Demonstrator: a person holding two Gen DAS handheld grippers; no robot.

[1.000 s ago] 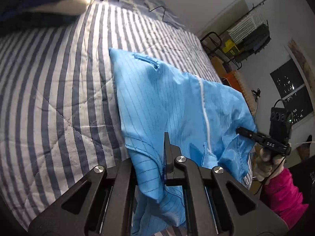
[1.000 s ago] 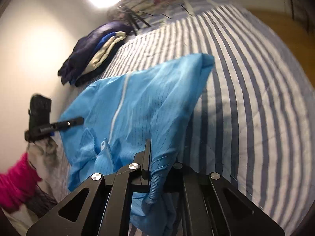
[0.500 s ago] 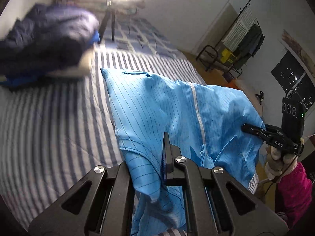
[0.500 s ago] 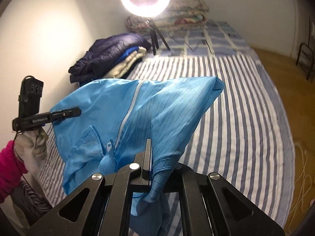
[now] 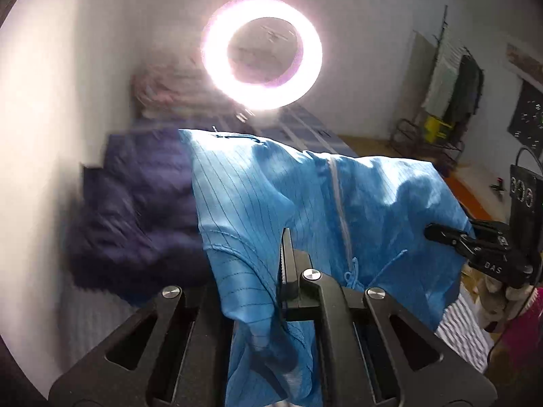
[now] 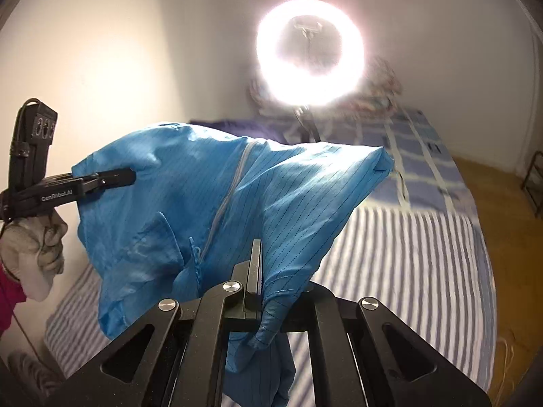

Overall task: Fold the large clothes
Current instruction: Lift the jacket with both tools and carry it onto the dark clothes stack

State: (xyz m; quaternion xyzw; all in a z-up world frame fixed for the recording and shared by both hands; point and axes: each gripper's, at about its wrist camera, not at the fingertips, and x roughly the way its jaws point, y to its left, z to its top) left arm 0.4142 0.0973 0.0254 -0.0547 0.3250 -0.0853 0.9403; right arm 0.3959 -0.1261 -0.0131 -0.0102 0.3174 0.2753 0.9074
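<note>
Where it lay before, blue garment (image 5: 258, 196) now lifted — both grippers clamped

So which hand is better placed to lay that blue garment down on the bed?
Neither clearly. Left gripper and right gripper each pinch an edge of the garment, lifted over the bed.

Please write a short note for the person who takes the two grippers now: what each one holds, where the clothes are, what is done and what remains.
Left gripper: shut on the blue garment.
Right gripper: shut on another edge of the same garment, at a hemmed corner.
The garment hangs in the air between both grippers, zipper facing out, above the striped bed.
A dark blue jacket lies by the wall, near the ring light.
Done: garment picked up and spread.
Left: lay it flat on the bed and fold it; no fold is visible yet.
</note>
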